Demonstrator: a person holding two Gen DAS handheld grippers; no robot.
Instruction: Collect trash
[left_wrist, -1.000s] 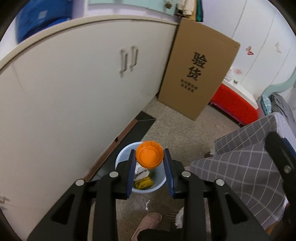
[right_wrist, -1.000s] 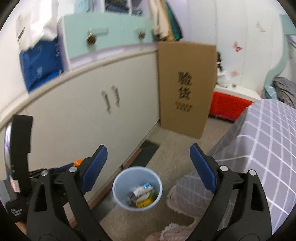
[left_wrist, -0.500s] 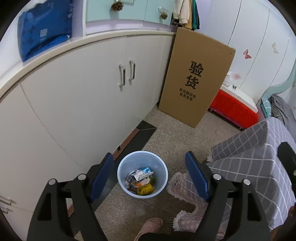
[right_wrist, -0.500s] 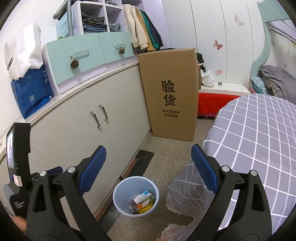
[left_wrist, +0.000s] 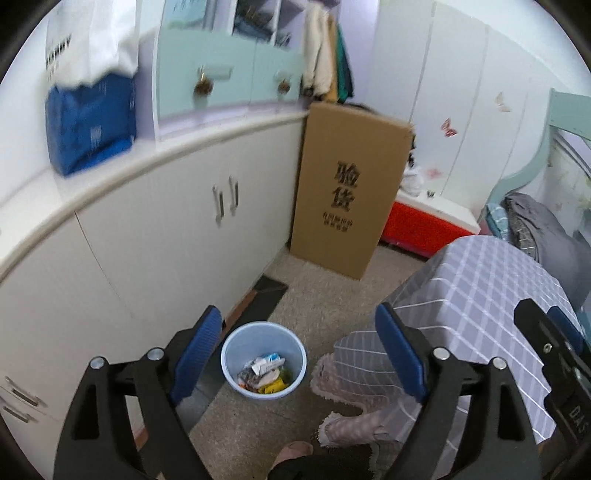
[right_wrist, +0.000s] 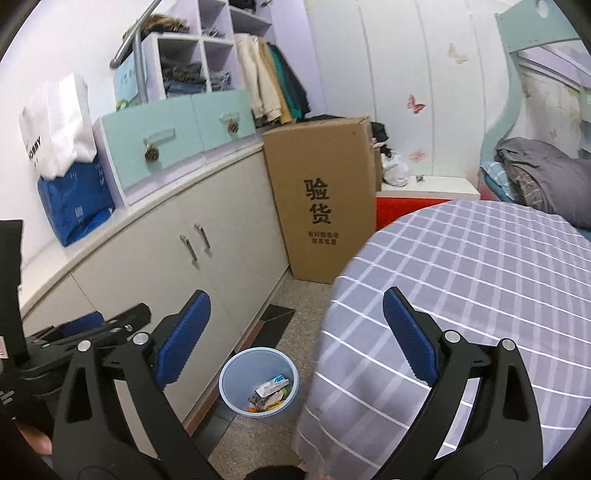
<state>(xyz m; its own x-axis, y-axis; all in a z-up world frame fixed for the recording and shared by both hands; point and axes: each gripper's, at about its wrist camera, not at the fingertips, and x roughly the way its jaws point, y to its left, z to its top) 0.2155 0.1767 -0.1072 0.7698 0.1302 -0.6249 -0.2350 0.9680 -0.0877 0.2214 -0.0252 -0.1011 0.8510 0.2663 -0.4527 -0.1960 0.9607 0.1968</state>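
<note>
The round pale-blue plastic waste bin (left_wrist: 263, 360) is seen on the speckled floor, just beside the white cabinet doors (left_wrist: 177, 236), with crumpled wrappers and yellow scraps of trash (left_wrist: 265, 373) lying inside it. The orange disc that was clamped over the bin a second ago is no longer held; a small orange patch is glimpsed among the rubbish, though whether that is the disc cannot be told. The left gripper (left_wrist: 295, 354) is now spread wide with nothing between its blue pads, and has been lifted up and back from the bin. The right gripper (right_wrist: 295, 334) is likewise held wide apart and empty, raised above the edge of the grey checked tablecloth (right_wrist: 480, 280). So one drop is judged complete, and both tools are freed for the next piece. No further litter is made out on the cloth in either view. Beyond, a tall brown cardboard box (left_wrist: 349, 188) is propped against the cabinet's end.
</note>
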